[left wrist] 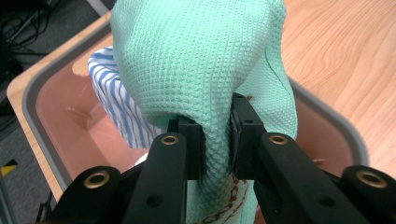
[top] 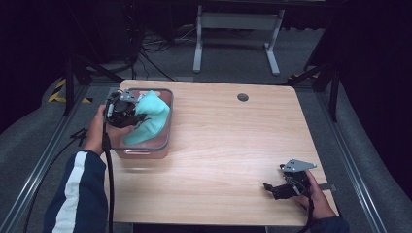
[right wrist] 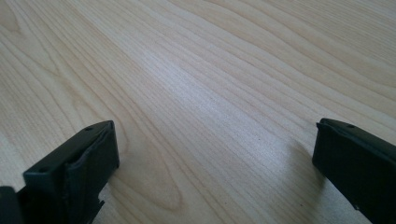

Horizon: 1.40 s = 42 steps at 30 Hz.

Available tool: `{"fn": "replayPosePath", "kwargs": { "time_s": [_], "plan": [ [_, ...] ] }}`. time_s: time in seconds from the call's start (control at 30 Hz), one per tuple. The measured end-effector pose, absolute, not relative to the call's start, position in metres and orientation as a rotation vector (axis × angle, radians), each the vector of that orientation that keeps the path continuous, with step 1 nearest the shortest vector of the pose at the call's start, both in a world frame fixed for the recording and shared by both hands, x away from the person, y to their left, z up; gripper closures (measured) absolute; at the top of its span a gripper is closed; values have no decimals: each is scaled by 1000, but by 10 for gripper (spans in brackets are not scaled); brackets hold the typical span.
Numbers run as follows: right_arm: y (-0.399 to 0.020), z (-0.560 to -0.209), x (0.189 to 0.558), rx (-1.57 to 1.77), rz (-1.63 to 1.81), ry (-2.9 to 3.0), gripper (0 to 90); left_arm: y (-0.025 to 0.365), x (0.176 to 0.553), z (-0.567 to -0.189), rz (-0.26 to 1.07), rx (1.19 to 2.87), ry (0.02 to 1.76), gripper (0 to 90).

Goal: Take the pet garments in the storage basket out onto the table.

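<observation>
Left tool (left wrist: 215,140) pinches my green cloth (left wrist: 201,70), bunched above the pink bin (top: 167,141) with a striped cloth (left wrist: 109,98) under it. Right tool (right wrist: 210,163) rests spread on the table (top: 228,141), far from the bin; I judge nothing is out yet.

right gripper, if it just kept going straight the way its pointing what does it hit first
Most likely nothing but bare table. The right gripper sits open and low, its jaws aimed along the wood, with nothing lying ahead of them in its own view. In the high view it points left, well short of the bin, though depth is uncertain.
</observation>
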State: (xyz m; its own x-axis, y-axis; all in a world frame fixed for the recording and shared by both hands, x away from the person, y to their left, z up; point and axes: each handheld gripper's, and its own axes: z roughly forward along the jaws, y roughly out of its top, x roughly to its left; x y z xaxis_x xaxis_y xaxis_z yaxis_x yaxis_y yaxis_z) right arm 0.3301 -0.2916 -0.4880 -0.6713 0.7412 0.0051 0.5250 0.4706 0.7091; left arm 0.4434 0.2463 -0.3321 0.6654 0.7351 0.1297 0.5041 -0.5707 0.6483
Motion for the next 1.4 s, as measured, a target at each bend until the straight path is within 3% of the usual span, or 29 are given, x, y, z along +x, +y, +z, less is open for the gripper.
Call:
{"fn": "replayPosePath", "kwargs": {
  "time_s": [0.53, 1.4],
  "plan": [
    [-292, -488, 330, 1076, 1010, 2419, 6, 235, 419, -299, 591, 2246, 838, 784],
    [-292, -488, 330, 1075, 1010, 2419, 6, 166, 391, -273, 571, 2325, 530, 784]
  ]
}}
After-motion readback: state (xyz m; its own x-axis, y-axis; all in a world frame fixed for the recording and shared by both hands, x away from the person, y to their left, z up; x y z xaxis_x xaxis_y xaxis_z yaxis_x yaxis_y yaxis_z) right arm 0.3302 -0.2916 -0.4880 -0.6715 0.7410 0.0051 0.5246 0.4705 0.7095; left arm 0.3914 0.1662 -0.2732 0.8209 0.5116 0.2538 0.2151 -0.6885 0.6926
